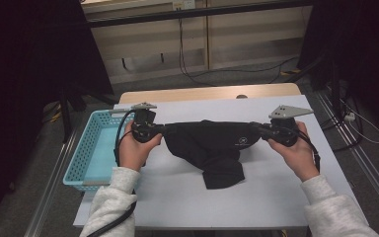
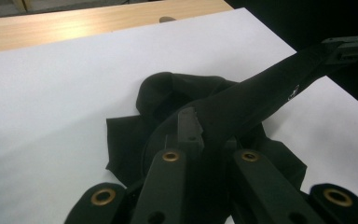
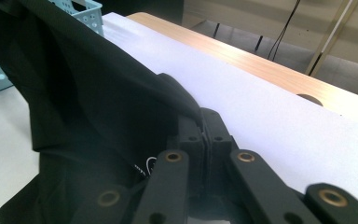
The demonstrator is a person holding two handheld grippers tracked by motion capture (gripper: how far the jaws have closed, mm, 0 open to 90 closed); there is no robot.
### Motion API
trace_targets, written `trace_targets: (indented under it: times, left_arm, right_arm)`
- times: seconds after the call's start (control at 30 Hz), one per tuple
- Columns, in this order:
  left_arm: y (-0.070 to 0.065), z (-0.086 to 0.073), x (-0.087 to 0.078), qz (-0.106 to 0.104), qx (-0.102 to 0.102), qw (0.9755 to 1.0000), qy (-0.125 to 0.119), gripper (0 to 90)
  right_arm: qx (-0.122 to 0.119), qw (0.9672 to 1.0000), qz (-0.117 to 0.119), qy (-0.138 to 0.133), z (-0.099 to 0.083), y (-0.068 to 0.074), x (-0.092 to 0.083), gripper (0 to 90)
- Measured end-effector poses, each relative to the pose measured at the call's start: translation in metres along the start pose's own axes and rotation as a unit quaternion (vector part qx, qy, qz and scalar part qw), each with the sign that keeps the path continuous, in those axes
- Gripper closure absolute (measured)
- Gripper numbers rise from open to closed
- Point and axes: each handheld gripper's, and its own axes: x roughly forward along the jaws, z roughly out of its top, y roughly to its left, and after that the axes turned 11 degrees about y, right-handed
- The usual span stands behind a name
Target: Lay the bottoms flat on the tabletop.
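A black garment [image 1: 212, 143] hangs stretched between my two grippers over the white table sheet [image 1: 177, 197], its lower part sagging onto the sheet. My left gripper [image 1: 162, 129] is shut on the garment's left end; in the left gripper view the jaws stand pressed together on the black cloth [image 2: 242, 100] at the gripper's tip [image 2: 200, 128]. My right gripper [image 1: 257, 129] is shut on the right end, and in the right gripper view the black cloth [image 3: 88, 93] runs out from between the closed jaws at its tip [image 3: 206, 123]. A small white logo [image 1: 243, 140] shows on the garment.
A light blue perforated basket [image 1: 86, 153] stands at the table's left edge, beside my left hand. A wooden table edge [image 1: 207, 93] runs along the far side. Cables lie on the floor beyond. The front of the white sheet is bare.
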Motion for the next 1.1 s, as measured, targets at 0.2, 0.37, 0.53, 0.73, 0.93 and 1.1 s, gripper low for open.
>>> trace_targets:
  times: [0.2, 0.37, 0.53, 0.73, 0.93, 1.1]
  left_arm:
    - [0.002, 0.010, 0.003, -0.001, 0.002, 1.0000, -0.002, 86.7]
    - [0.005, 0.016, 0.008, -0.002, 0.003, 1.0000, 0.003, 86.7]
    - [0.015, 0.022, 0.016, -0.003, -0.005, 0.9999, 0.008, 86.7]
    - [0.027, 0.033, 0.028, -0.007, -0.012, 0.9996, 0.025, 86.8]
    - [0.049, 0.061, 0.036, 0.019, -0.014, 0.9994, 0.024, 86.8]
    - [0.054, 0.097, 0.045, 0.124, 0.017, 0.9886, -0.083, 43.0]
  right_arm:
    - [0.007, 1.0000, -0.003, 0.002, 0.007, -0.006, 0.004, 88.7]
    - [0.014, 0.9999, -0.005, 0.007, 0.008, -0.014, 0.010, 88.6]
    - [0.017, 0.9997, 0.001, 0.015, 0.010, -0.019, 0.015, 88.6]
    - [0.023, 0.9995, 0.004, 0.022, 0.017, -0.031, 0.025, 88.6]
    - [0.048, 0.9979, 0.023, 0.038, 0.042, -0.054, 0.043, 88.8]
    - [0.064, 0.9926, -0.102, -0.020, 0.102, -0.064, 0.063, 64.6]
